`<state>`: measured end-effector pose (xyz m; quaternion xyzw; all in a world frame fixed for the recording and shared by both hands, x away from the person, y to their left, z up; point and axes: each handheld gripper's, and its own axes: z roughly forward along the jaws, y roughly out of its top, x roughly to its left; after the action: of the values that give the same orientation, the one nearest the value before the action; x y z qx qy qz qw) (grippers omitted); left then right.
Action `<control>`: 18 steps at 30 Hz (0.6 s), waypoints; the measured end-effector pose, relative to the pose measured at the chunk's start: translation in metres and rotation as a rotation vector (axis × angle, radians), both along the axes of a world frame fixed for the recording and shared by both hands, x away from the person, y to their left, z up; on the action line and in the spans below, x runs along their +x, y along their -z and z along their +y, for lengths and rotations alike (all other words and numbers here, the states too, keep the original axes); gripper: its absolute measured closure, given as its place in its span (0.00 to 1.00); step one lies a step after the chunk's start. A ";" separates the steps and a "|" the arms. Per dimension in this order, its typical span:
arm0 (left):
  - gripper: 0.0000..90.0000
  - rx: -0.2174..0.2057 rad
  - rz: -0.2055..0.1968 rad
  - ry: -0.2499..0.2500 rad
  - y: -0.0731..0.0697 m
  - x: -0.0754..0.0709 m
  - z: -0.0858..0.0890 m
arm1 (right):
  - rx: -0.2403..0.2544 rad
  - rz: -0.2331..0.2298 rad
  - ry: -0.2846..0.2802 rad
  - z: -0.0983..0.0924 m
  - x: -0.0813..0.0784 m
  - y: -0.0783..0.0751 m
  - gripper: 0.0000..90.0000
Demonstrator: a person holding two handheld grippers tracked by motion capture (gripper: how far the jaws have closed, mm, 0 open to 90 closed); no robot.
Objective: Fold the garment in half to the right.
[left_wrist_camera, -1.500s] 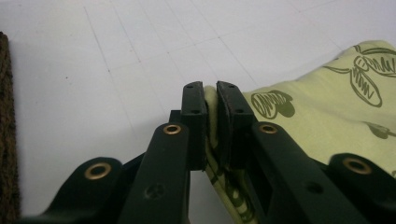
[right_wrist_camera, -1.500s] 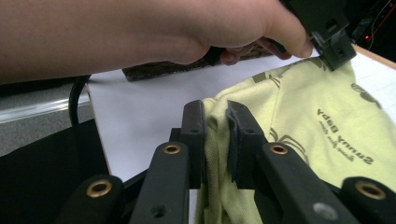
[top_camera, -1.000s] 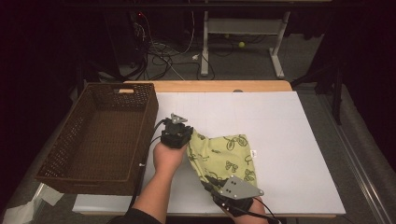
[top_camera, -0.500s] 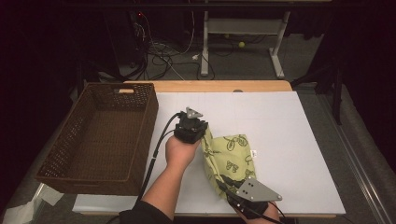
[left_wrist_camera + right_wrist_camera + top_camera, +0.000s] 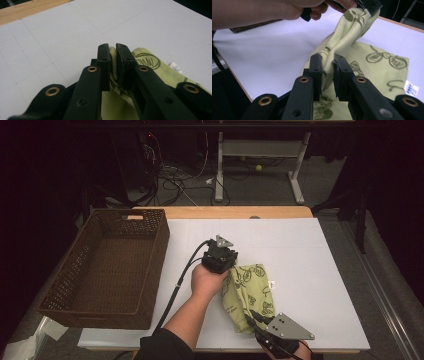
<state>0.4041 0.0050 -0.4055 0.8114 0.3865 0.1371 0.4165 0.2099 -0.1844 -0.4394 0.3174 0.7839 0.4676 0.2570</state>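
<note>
Since the earlier frame, my left hand has carried its edge of the green cloth (image 5: 249, 296) toward the far side of the counter (image 5: 320, 270), and my right has drawn back to the near edge. The cloth lies on the counter's near centre, partly lifted into a ridge between the tools. Left tool (image 5: 112, 53) is clamped on the far edge; right tool (image 5: 327, 62) is clamped on the near fold. I judge this two-point hold is meant to stretch or fold it. The wicker basket (image 5: 105, 265) stands well apart at left.
</note>
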 end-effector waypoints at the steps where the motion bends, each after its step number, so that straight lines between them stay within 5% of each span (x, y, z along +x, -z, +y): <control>1: 0.87 -0.003 -0.002 0.004 0.000 0.000 -0.002 | 0.001 0.003 0.006 -0.002 0.000 0.000 0.89; 18: 0.87 -0.004 0.007 0.078 0.005 0.007 -0.039 | -0.012 0.063 0.077 -0.037 -0.004 0.006 0.90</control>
<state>0.4113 -0.0343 -0.4102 0.8255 0.3562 0.1169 0.4219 0.2058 -0.2216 -0.4451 0.3605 0.7816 0.4424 0.2520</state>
